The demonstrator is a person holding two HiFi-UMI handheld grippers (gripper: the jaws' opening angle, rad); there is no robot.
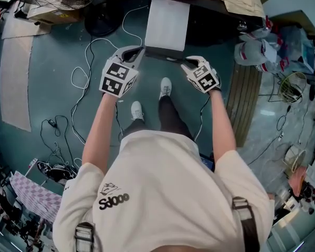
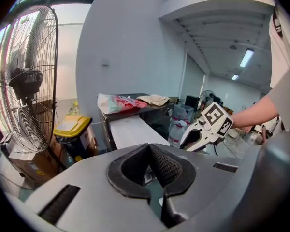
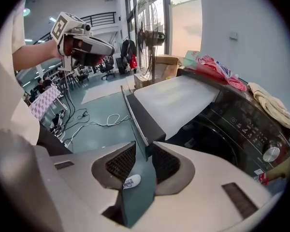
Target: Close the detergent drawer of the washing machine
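White on top, dark in front, the detergent drawer (image 1: pixel 168 25) sticks out of the washing machine (image 3: pixel 241 124) toward me. Its long side runs straight away from my tools. My right gripper (image 1: pixel 185 63) is nearer, half open, with the drawer's front edge in its gap. My left gripper (image 1: pixel 138 50) is pinched tight and empty, by the other corner.

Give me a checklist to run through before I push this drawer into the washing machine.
1. Drawer sticks out of the washing machine, front edge facing the person: ok.
2. Left claw shut, empty: ok.
3. Right claw jaws apart, pinching nothing: ok.
4. Both claws at the front edge: ok.
5. Claws touching that edge: cannot tell.
6. Way in unobstructed: cannot tell.
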